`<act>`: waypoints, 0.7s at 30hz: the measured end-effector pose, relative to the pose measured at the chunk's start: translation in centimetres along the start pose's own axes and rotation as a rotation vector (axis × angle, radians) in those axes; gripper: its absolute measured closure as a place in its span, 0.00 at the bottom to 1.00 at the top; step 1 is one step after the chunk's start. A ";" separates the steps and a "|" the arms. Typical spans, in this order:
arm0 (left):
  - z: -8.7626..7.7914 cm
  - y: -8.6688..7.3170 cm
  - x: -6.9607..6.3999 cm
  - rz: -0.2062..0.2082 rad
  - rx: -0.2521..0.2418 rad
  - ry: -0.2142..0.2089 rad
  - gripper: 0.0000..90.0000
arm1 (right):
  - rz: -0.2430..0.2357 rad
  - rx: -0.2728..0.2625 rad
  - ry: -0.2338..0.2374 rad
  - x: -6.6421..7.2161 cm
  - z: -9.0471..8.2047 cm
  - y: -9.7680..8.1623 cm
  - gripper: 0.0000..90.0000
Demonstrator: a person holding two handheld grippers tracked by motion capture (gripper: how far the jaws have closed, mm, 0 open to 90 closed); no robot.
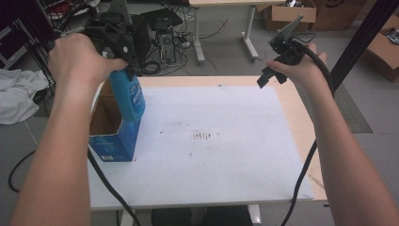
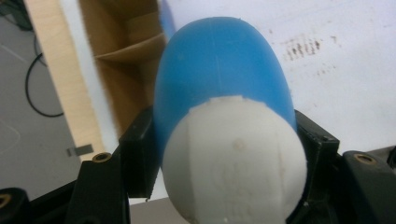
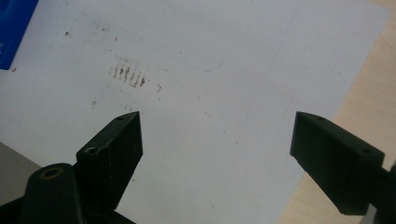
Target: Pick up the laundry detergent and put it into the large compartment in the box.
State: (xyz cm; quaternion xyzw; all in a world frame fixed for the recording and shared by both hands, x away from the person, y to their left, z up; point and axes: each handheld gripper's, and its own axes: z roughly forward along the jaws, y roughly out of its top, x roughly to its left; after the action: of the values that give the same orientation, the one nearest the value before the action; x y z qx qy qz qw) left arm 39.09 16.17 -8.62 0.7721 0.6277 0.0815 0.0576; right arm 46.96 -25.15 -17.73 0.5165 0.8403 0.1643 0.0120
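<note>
A blue bottle (image 1: 130, 95) with a white cap (image 2: 233, 161) hangs upright in my left gripper (image 1: 117, 49), which is shut on its cap end. The bottle's lower part is beside the right wall of an open blue cardboard box (image 1: 113, 141) at the table's left edge. In the left gripper view the bottle (image 2: 219, 70) sits between both jaws, with the box's brown dividers (image 2: 126, 51) behind it. My right gripper (image 1: 270, 75) is held high over the table's far right corner, open and with nothing between its jaws (image 3: 217, 149).
A white sheet (image 1: 207, 141) covers most of the wooden table (image 1: 301, 122) and bears a patch of dark marks (image 1: 201, 136). Cables trail from both grippers off the front edge. Beyond the table stand a desk, computer gear and cardboard boxes (image 1: 287, 14).
</note>
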 end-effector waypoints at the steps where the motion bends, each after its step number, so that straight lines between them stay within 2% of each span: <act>1: -0.2 -0.1 0.4 -0.012 -0.004 0.002 0.42 | 0.001 0.000 -0.002 0.0 0.1 0.0 0.19; 3: -0.7 -0.3 1.7 -0.042 -0.011 0.010 0.42 | -0.005 0.001 -0.004 -0.1 0.1 0.1 0.19; 4: -0.7 -0.3 1.7 -0.042 -0.011 0.010 0.42 | -0.005 0.001 -0.004 -0.1 0.1 0.1 0.19; 9: -1.0 -0.6 3.7 -0.092 -0.003 0.041 0.42 | 0.002 -0.001 -0.005 -0.3 0.1 0.0 0.19; 15: -0.6 -0.7 4.7 -0.117 0.003 0.054 0.42 | 0.010 0.002 -0.004 -0.5 0.2 0.0 0.19; 21: 0.7 -0.7 5.5 -0.128 0.020 0.067 0.42 | 0.012 0.009 -0.006 -0.8 0.5 -0.1 0.19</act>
State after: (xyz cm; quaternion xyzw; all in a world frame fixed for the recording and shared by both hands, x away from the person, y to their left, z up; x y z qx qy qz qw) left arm 39.62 21.74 -9.19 0.7276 0.6783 0.0970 0.0340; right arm 47.33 -25.76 -18.35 0.5222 0.8378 0.1588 0.0112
